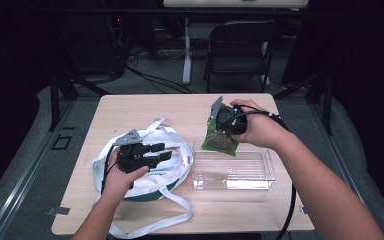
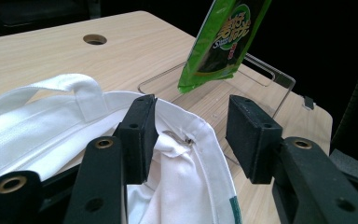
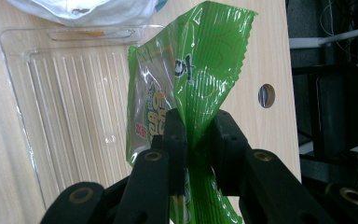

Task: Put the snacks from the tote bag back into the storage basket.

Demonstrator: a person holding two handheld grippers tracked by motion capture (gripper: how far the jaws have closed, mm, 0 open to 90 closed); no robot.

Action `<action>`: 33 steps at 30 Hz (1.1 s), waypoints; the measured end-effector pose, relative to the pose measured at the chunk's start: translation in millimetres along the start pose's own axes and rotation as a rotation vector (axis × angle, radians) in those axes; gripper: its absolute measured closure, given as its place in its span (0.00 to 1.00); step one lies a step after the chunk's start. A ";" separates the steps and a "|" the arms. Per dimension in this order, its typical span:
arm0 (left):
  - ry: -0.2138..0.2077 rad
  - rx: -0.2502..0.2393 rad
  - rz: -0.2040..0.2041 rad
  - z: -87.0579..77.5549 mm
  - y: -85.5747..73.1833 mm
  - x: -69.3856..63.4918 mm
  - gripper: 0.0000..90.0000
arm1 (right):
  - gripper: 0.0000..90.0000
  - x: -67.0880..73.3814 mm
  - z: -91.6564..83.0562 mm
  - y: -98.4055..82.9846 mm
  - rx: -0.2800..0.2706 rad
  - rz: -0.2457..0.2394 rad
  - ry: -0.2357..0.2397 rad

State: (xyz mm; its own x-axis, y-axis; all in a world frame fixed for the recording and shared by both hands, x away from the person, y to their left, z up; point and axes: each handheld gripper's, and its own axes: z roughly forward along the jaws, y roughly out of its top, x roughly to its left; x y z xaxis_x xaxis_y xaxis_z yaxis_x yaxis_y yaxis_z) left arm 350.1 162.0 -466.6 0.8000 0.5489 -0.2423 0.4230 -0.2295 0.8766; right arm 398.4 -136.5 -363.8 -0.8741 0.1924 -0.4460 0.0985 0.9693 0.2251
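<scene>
A green snack packet (image 1: 219,141) (image 2: 221,39) (image 3: 191,88) hangs in the air over the far edge of a clear plastic tray (image 1: 235,172) (image 2: 261,77) (image 3: 70,102). My right gripper (image 1: 226,125) (image 3: 196,140) is shut on the packet's edge. A white cloth bag (image 1: 172,155) (image 2: 51,126) (image 3: 88,10) with long straps lies on the table left of the tray. My left gripper (image 1: 161,152) (image 2: 191,135) stands open over the bag's rim, one jaw inside the mouth, one outside, with nothing clamped.
The wooden table (image 1: 145,107) has bare room at the back and front. A cable hole (image 2: 94,39) (image 3: 266,95) is in the tabletop. A dark chair (image 1: 240,50) stands beyond the far edge.
</scene>
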 end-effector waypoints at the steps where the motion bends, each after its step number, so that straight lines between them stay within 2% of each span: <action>1: 0.002 -0.003 -0.002 0.2 -0.3 0.2 0.58 | 0.86 0.4 1.4 0.7 0.003 -0.003 -0.001; 8: 0.007 -0.008 -0.008 -0.4 -0.7 2.5 0.55 | 0.86 2.9 10.9 5.8 0.004 -0.023 -0.002; 10: 0.005 -0.011 -0.021 0.1 -1.1 3.1 0.52 | 0.86 3.4 13.6 7.0 0.013 -0.031 0.002; 13: 0.031 0.005 -0.011 0.0 -1.4 4.1 0.51 | 0.86 4.7 18.3 7.9 0.019 -0.033 0.004; 20: 0.054 0.007 -0.009 0.3 -2.7 6.7 0.51 | 0.86 4.9 25.8 11.4 0.029 -0.055 0.004; 33: 0.056 0.006 -0.009 0.3 -2.8 7.1 0.51 | 0.85 8.7 39.7 17.8 0.037 -0.094 -0.012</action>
State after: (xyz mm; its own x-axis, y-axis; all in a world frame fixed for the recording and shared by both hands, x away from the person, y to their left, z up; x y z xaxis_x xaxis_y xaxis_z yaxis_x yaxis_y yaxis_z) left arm 354.8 166.3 -470.9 0.7712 0.5950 -0.2266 0.4330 -0.2293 0.8717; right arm 411.4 -111.5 -398.1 -0.8747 0.1023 -0.4737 0.0346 0.9881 0.1496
